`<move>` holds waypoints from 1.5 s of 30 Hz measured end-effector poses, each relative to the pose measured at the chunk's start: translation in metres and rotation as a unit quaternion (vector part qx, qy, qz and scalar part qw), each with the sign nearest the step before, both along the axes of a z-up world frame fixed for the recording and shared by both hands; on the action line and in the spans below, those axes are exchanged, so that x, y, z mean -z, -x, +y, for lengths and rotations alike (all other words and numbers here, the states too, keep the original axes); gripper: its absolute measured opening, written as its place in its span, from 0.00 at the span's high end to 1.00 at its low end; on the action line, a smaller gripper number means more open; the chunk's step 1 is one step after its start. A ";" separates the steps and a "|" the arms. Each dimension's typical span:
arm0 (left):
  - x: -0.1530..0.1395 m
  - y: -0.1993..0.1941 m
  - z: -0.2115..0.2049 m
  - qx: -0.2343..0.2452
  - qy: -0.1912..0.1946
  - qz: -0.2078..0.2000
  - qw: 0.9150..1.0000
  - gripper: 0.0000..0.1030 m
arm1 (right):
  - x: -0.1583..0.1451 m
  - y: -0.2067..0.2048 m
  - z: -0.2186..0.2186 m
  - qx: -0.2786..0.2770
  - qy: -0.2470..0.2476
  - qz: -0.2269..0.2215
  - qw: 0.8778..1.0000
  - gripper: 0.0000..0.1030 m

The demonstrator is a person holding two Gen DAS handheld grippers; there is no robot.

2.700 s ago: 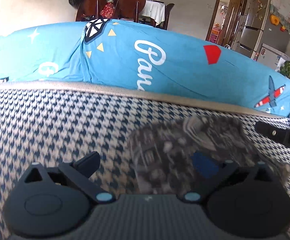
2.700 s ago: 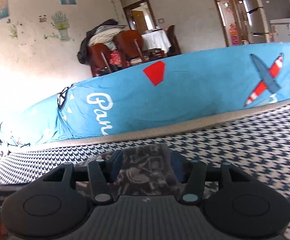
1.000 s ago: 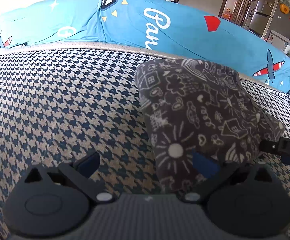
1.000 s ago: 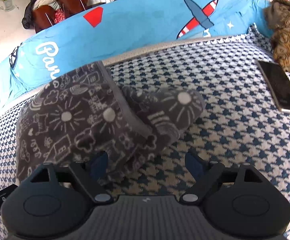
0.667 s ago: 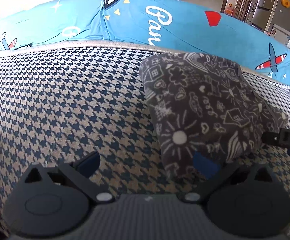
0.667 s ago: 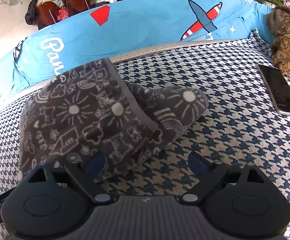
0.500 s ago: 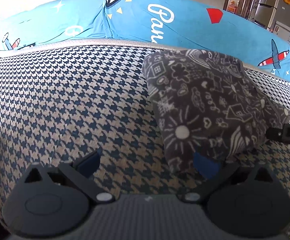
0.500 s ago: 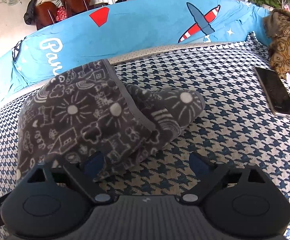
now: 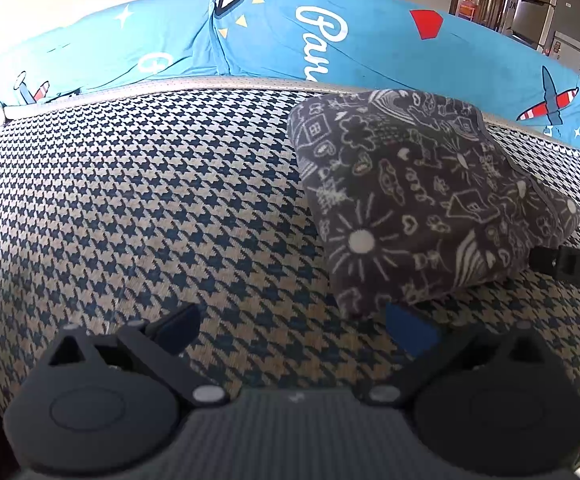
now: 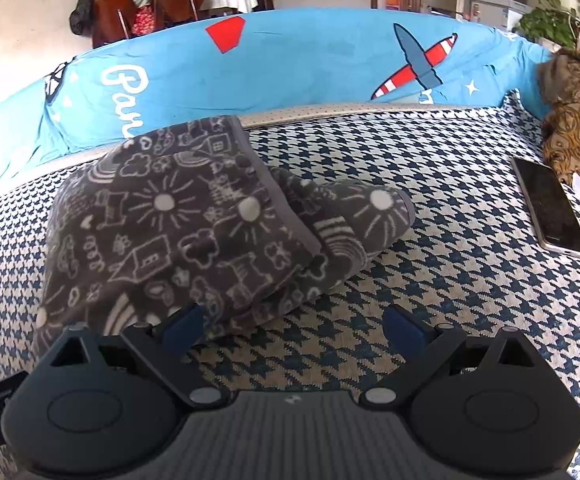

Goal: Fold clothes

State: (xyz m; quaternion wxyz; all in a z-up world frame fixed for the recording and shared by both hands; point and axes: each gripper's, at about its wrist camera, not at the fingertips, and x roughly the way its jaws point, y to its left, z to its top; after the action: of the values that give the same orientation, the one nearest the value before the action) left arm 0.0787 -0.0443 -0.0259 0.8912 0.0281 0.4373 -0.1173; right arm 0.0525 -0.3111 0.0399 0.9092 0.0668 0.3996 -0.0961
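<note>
Garment (image 10: 178,232), grey doodle-print, lies folded into a thick bundle toward the back edge of the houndstooth cushion (image 9: 130,208), both left gripper (image 9: 293,326) and right gripper (image 10: 293,326) spread wide and empty, folding looks essentially done.

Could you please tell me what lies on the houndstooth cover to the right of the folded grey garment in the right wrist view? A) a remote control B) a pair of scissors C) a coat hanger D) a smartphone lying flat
D: a dark-screened smartphone lies flat on the houndstooth cover, well apart from the folded grey garment, near a brown patterned cloth.
</note>
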 end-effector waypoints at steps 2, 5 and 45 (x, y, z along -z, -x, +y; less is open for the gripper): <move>-0.001 0.002 0.000 0.000 -0.003 0.001 1.000 0.00 | 0.001 0.002 0.000 -0.004 -0.004 0.000 1.000 0.06; -0.002 0.004 0.001 -0.003 -0.006 -0.001 1.000 0.00 | 0.001 0.005 -0.001 -0.006 -0.011 -0.001 1.000 0.06; -0.010 -0.007 0.019 0.031 0.047 -0.006 0.998 0.00 | 0.003 0.009 -0.009 0.004 -0.030 -0.004 1.000 0.06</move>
State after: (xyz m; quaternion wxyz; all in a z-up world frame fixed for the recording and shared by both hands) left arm 0.0853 -0.0255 -0.0161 0.8902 0.0005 0.4247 -0.1651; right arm 0.0438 -0.3197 0.0367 0.9078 0.0955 0.3988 -0.0875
